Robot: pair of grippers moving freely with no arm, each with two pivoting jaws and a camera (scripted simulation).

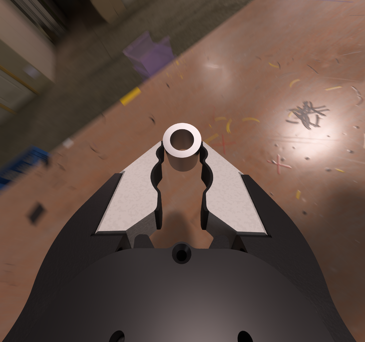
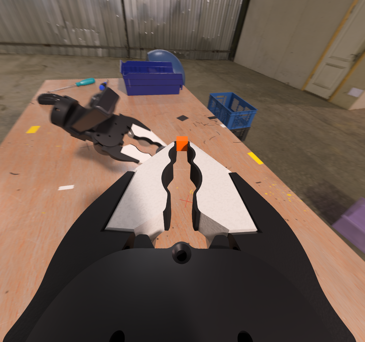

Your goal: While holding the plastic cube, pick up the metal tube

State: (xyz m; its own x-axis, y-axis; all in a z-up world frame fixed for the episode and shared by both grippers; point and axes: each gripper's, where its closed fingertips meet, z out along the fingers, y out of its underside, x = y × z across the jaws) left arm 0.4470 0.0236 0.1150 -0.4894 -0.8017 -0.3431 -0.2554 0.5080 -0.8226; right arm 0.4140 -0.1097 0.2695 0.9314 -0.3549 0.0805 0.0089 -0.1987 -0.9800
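Observation:
In the left wrist view my left gripper [image 1: 182, 146] is shut on a short grey metal tube [image 1: 182, 154], which stands upright between the fingertips with its open end facing the camera, above the wooden table [image 1: 256, 55]. In the right wrist view my right gripper [image 2: 182, 144] is shut on a small orange plastic cube [image 2: 182, 143] at its fingertips, held above the table [image 2: 39, 213]. The left gripper [image 2: 158, 149] also shows there, just left of my right fingertips, tilted low over the table; its tips are partly hidden behind my right finger.
A dark blue bin [image 2: 151, 78] stands at the table's far end with a blue dome [image 2: 167, 59] behind it. A teal screwdriver [image 2: 79, 83] lies far left. A blue crate [image 2: 232, 110] sits by the right edge. A purple box [image 2: 353, 225] stands on the floor.

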